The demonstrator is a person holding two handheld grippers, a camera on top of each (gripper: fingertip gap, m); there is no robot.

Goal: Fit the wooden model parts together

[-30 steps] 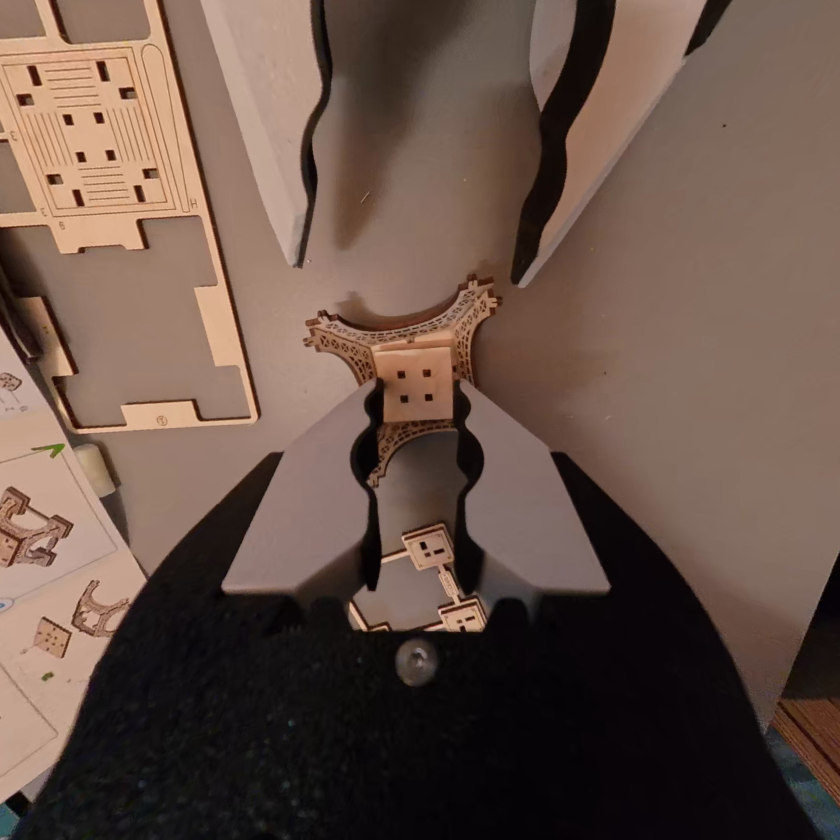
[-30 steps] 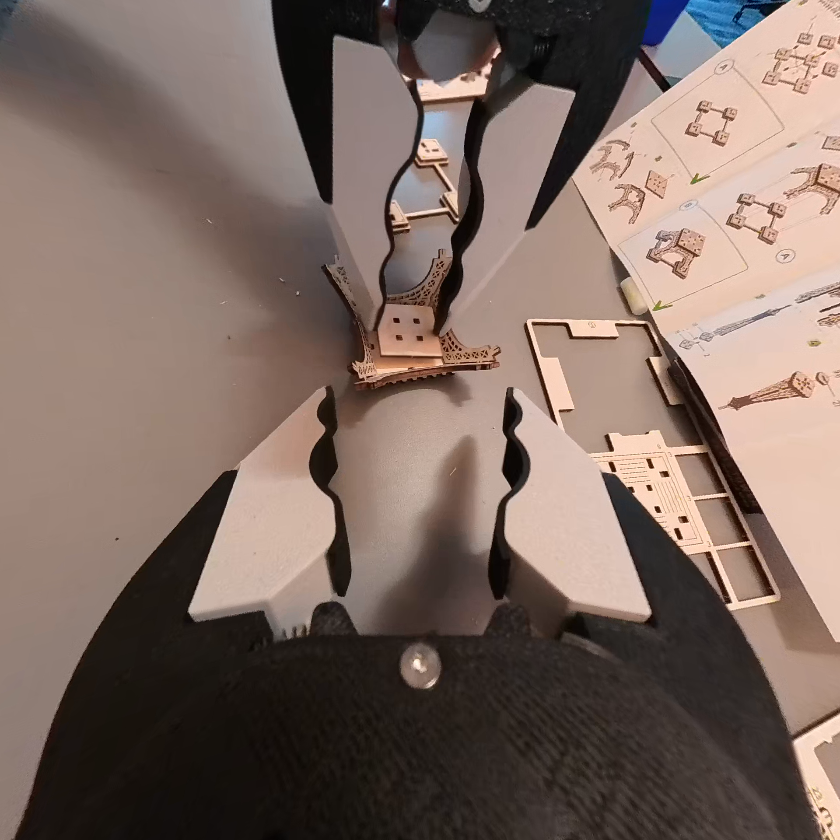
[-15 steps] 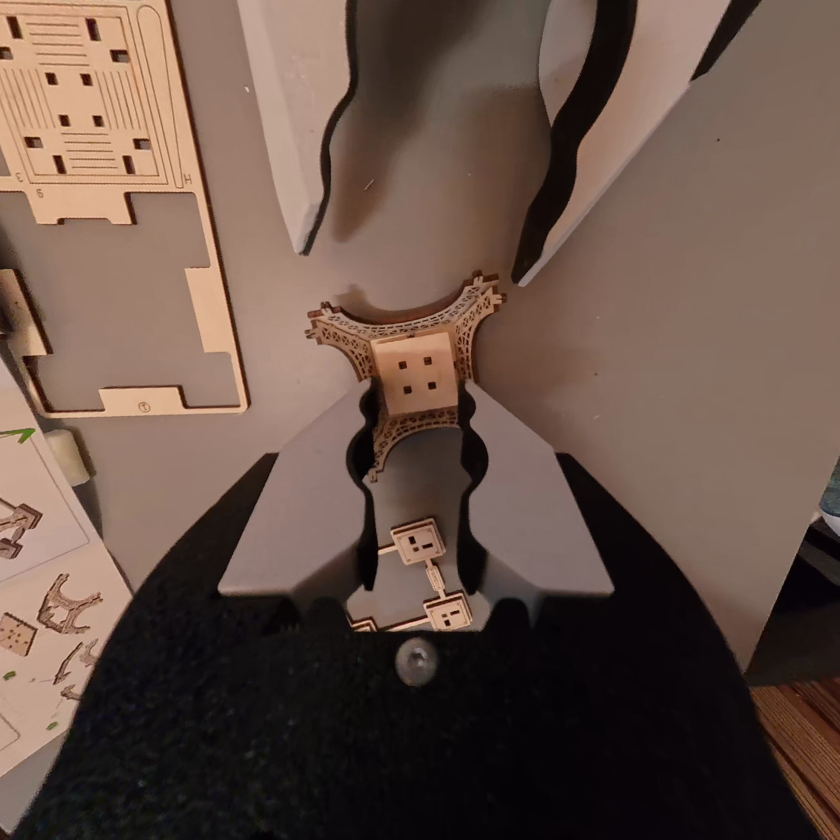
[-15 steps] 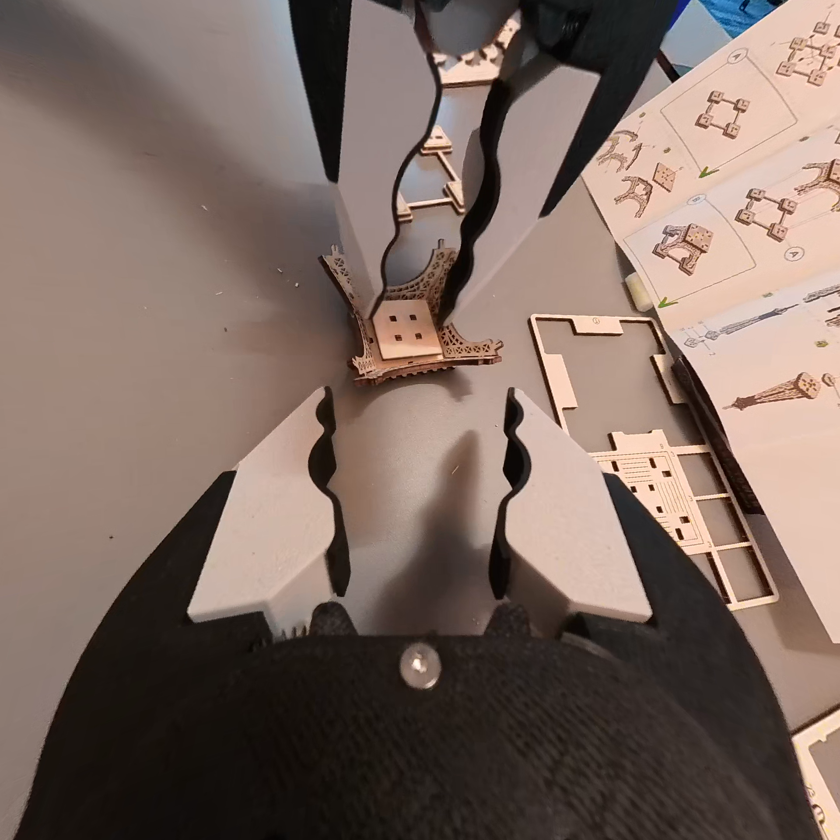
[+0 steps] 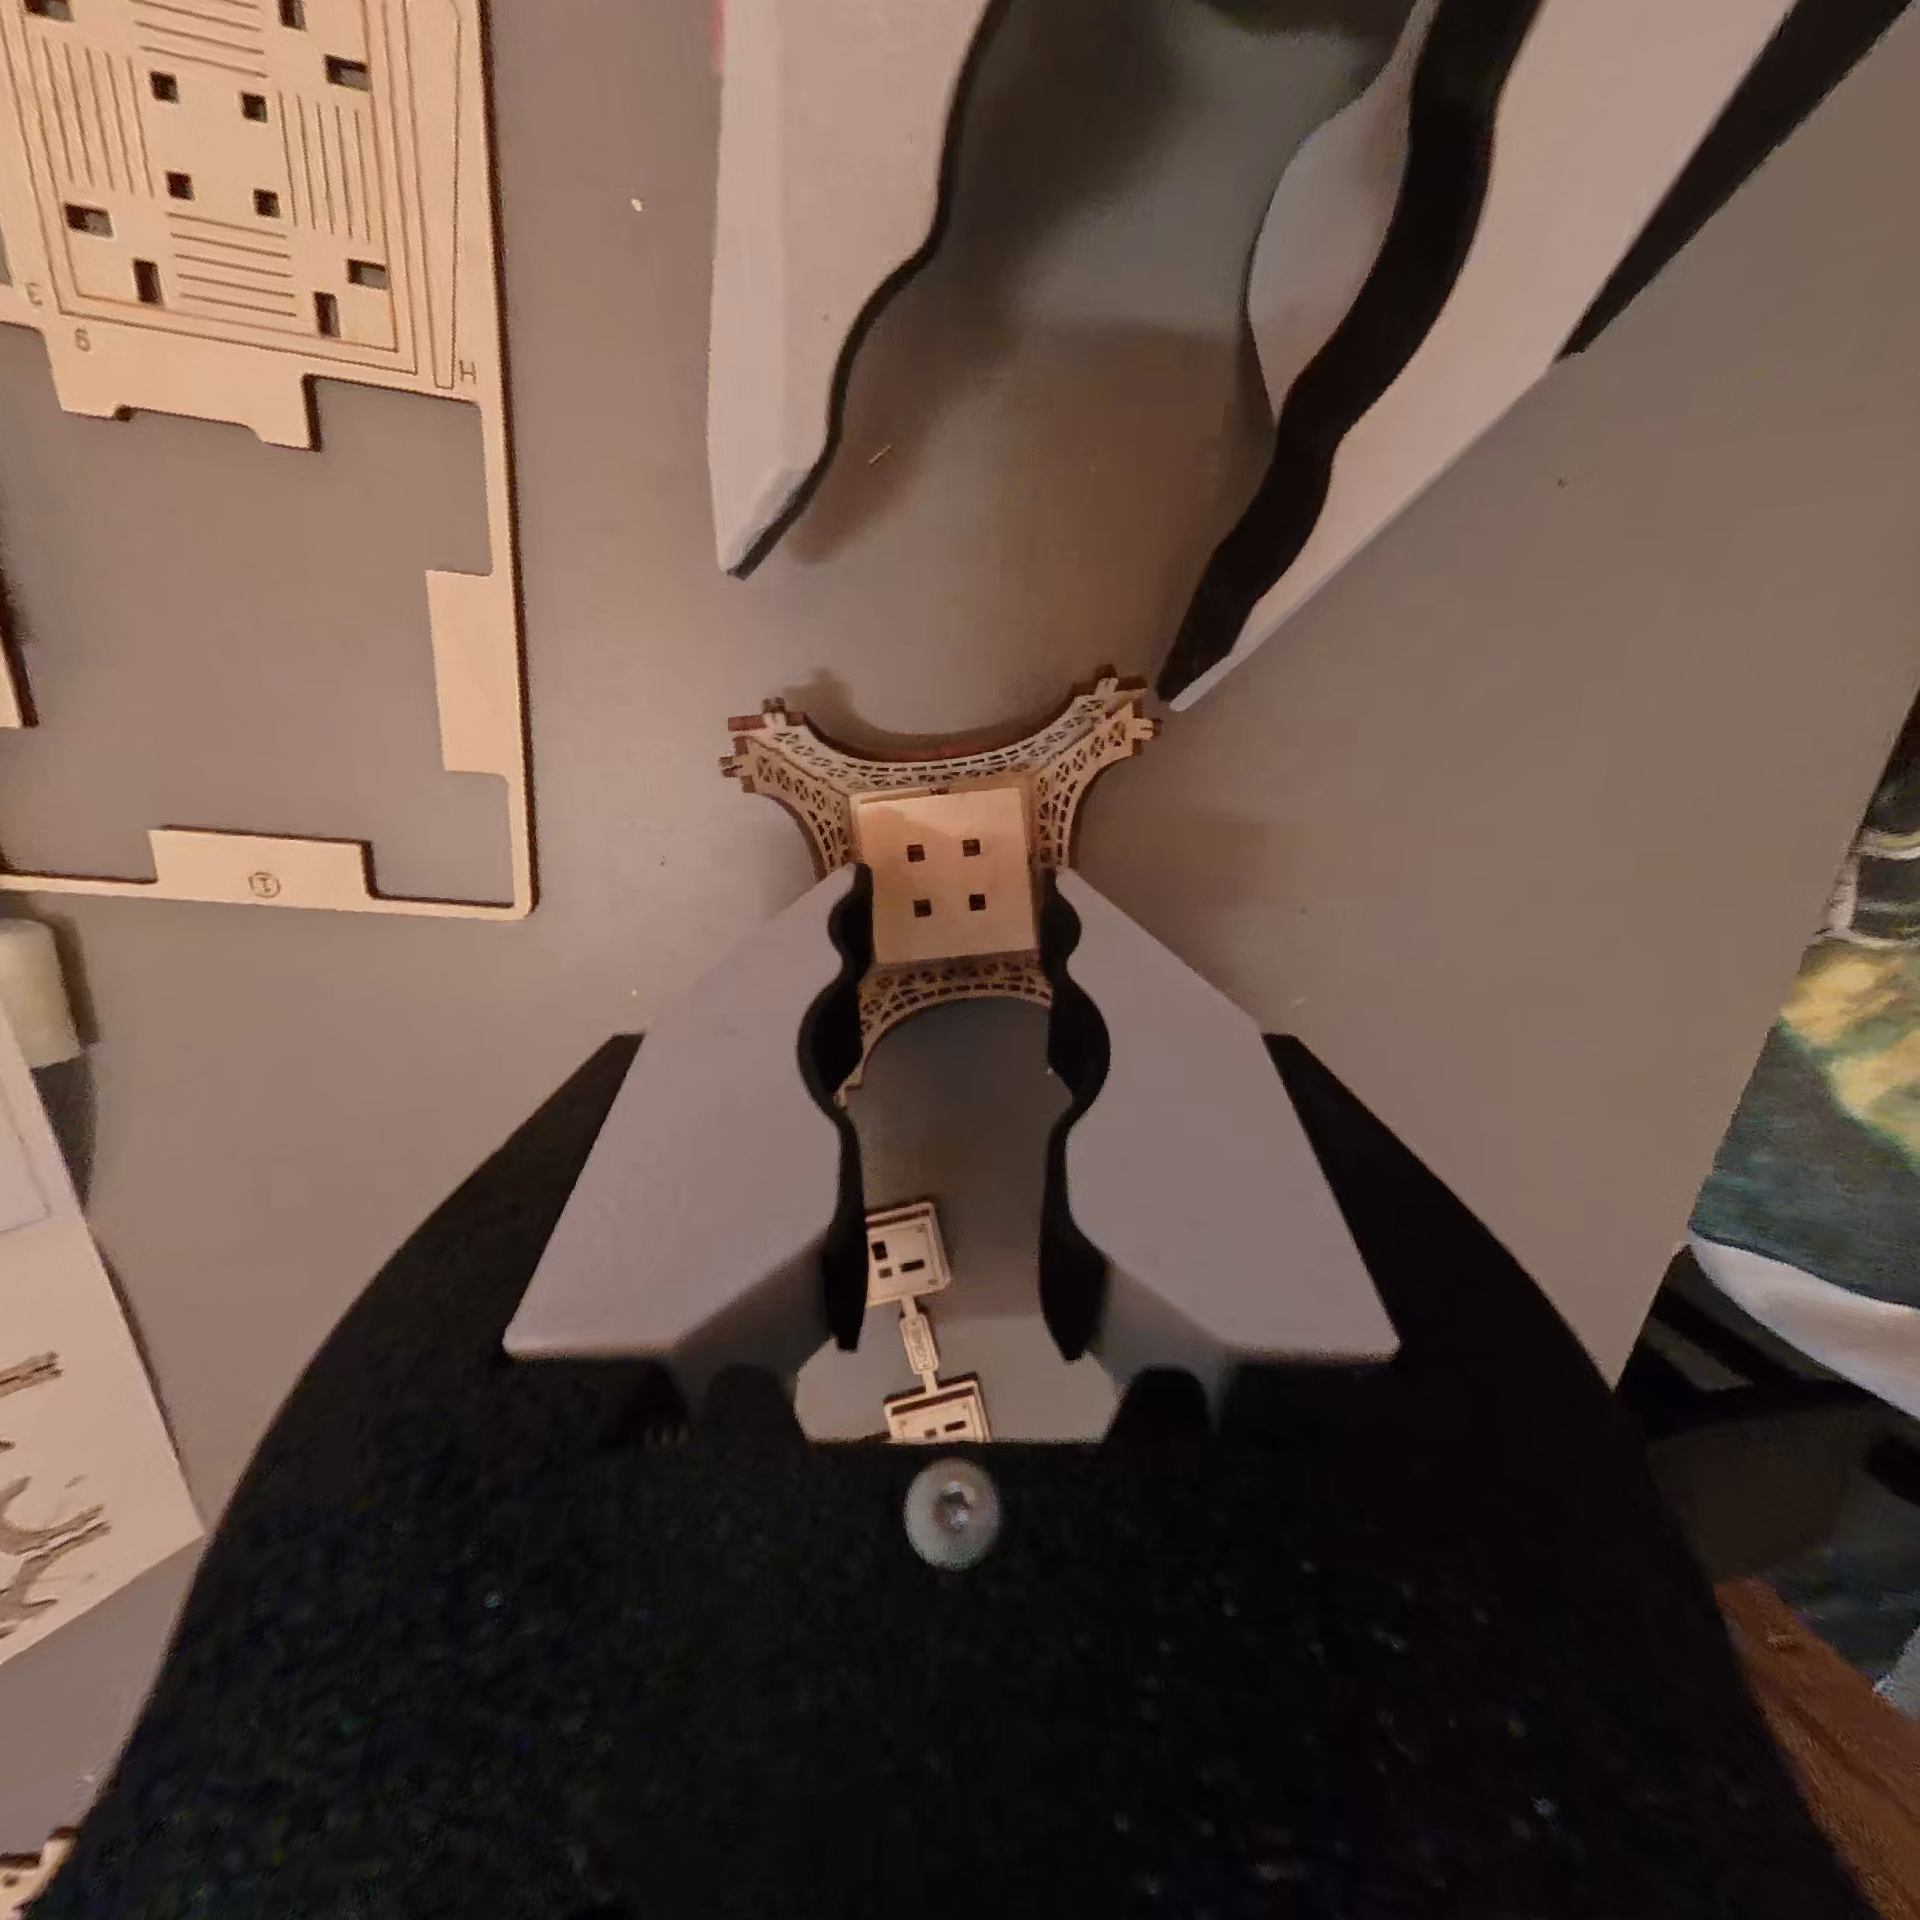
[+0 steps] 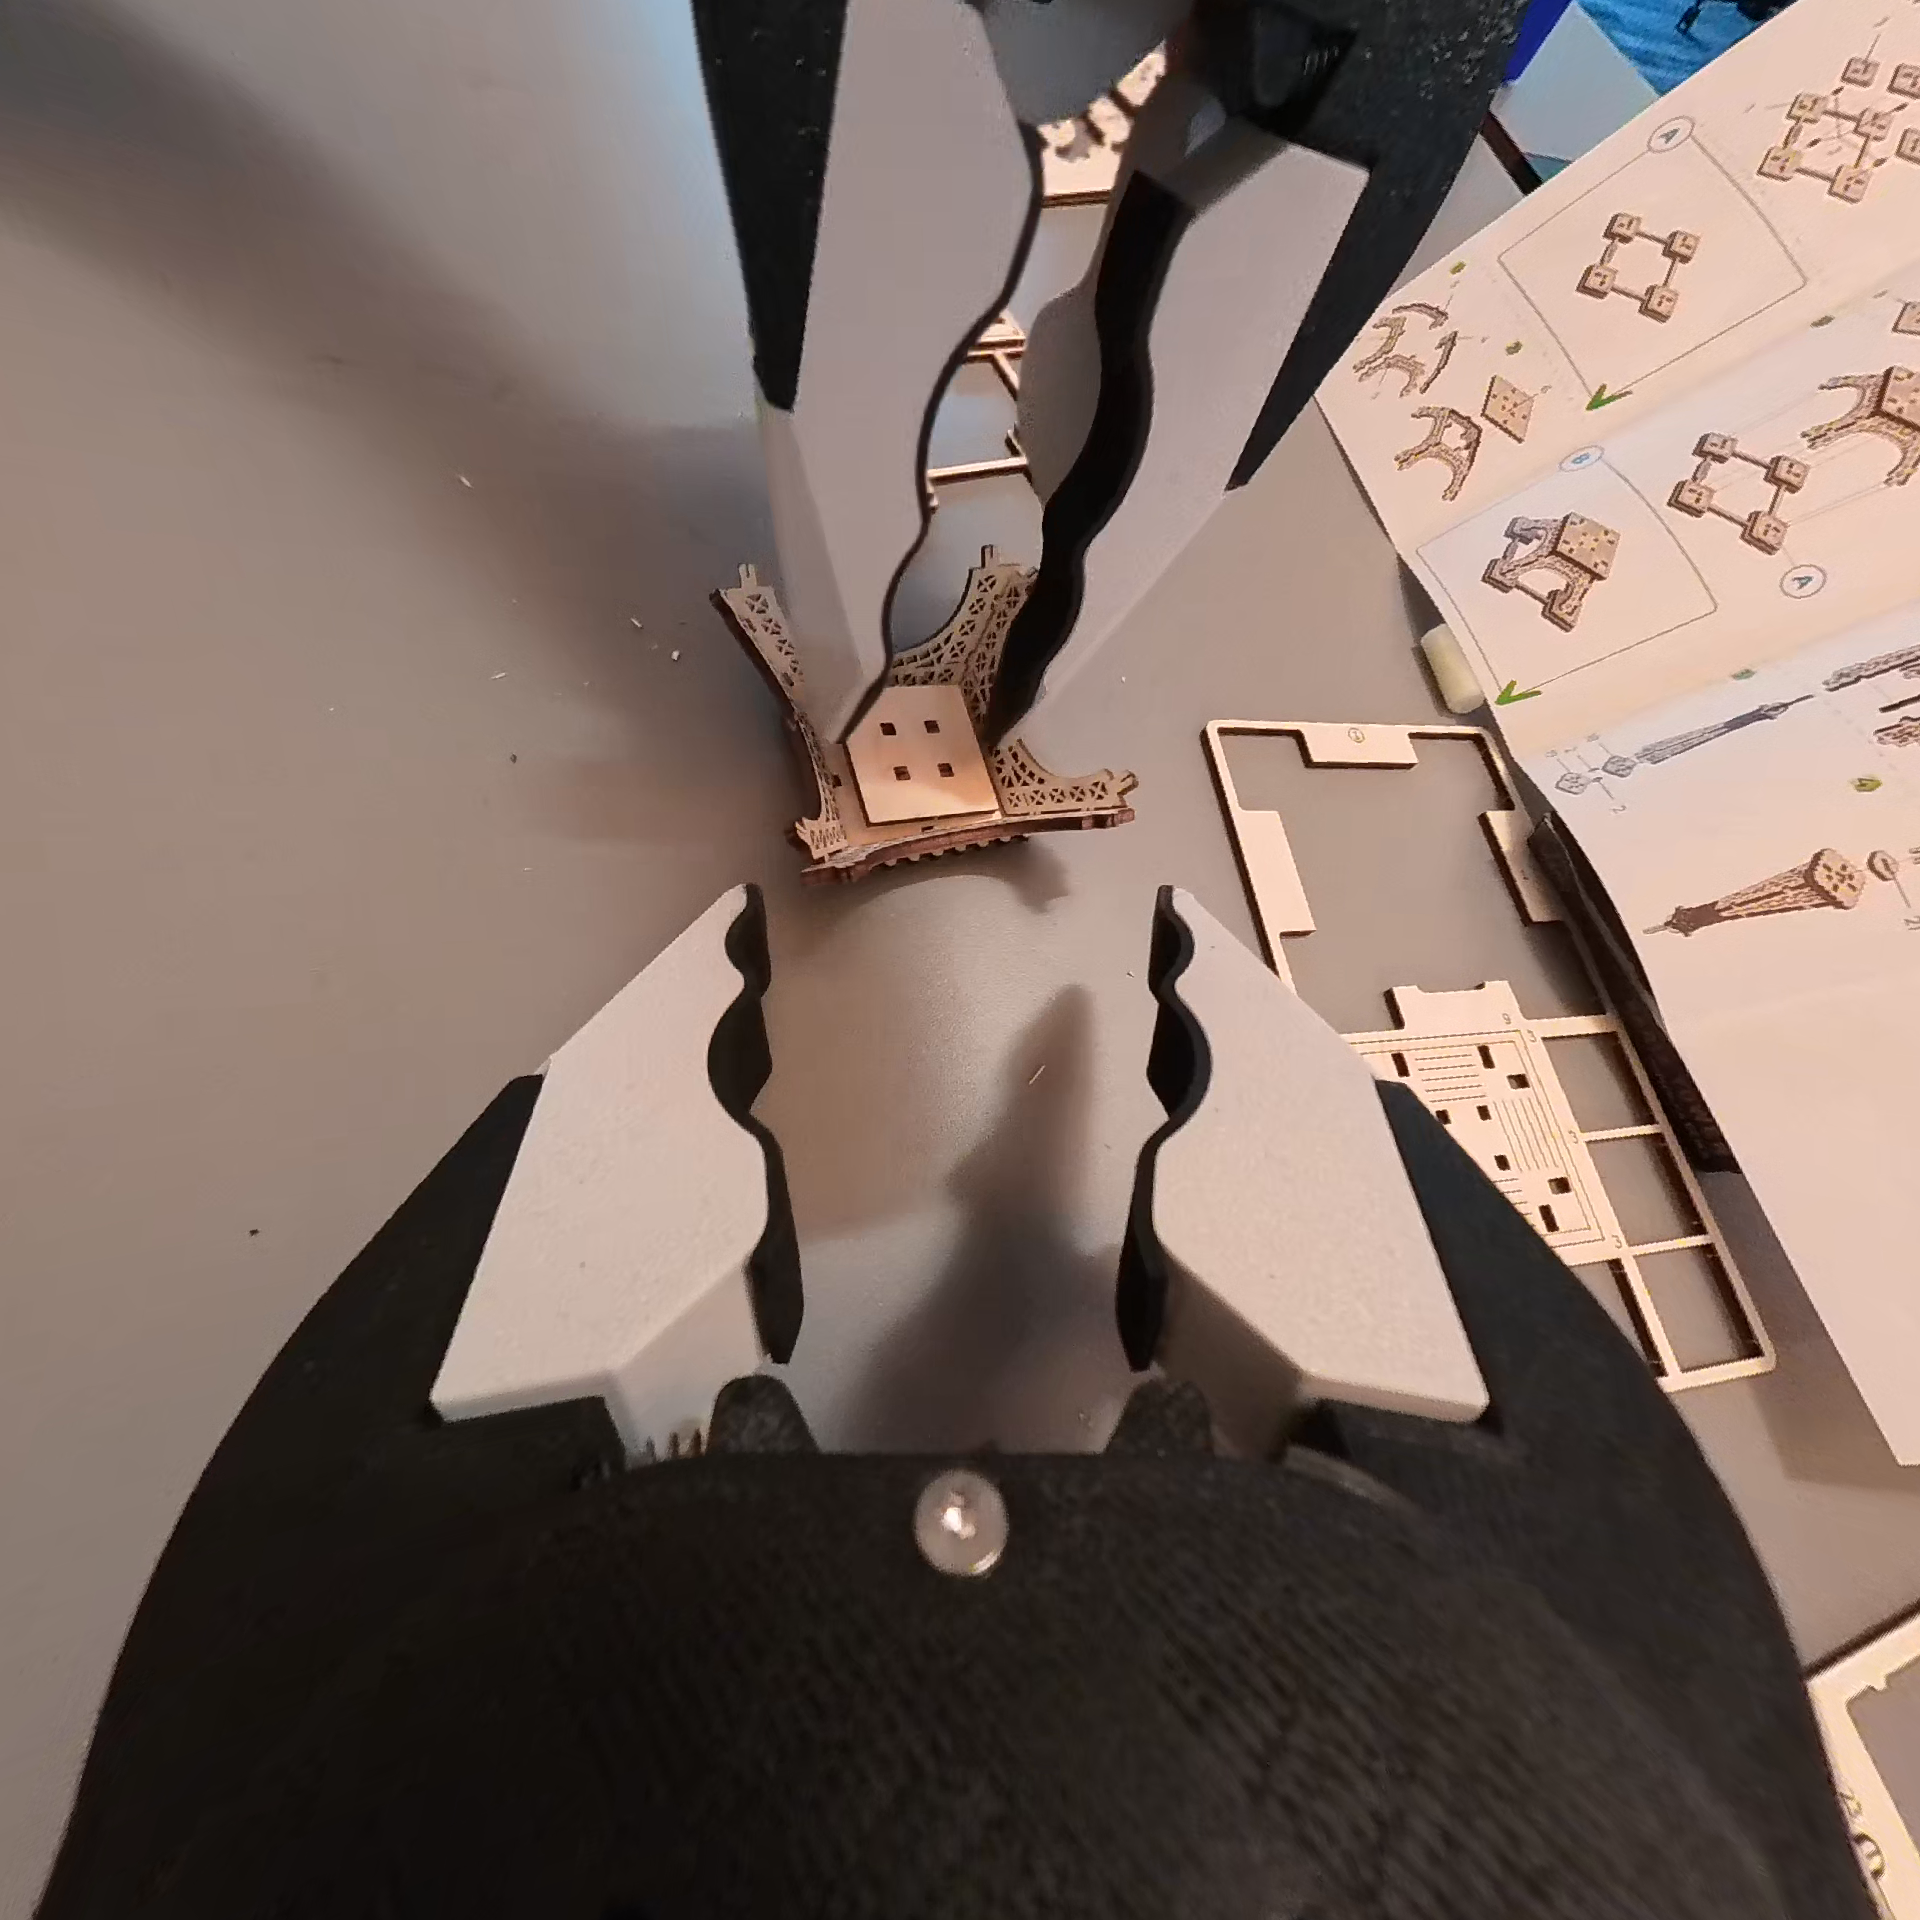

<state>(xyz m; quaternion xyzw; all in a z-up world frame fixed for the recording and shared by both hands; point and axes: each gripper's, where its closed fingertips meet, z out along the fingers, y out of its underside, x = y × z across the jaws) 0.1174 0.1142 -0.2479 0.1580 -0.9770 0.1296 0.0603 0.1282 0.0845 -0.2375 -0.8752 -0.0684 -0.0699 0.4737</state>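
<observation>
both tools differ: left tool [image 5: 951, 883] pinches the wooden tower base [image 5: 951, 831], right tool [image 6: 956, 914] spread, empty.

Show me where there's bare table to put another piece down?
Bare grey table lies beyond the tower base, away from the punched-out wooden sheet and instruction pages. That paper side is crowded. The gap between both hand-held grippers holds the tower base.

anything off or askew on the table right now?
Mostly tidy. The lattice tower base sits tilted, one leg raised while the left tool grips its square top. Small wood crumbs lie scattered beside it.
</observation>
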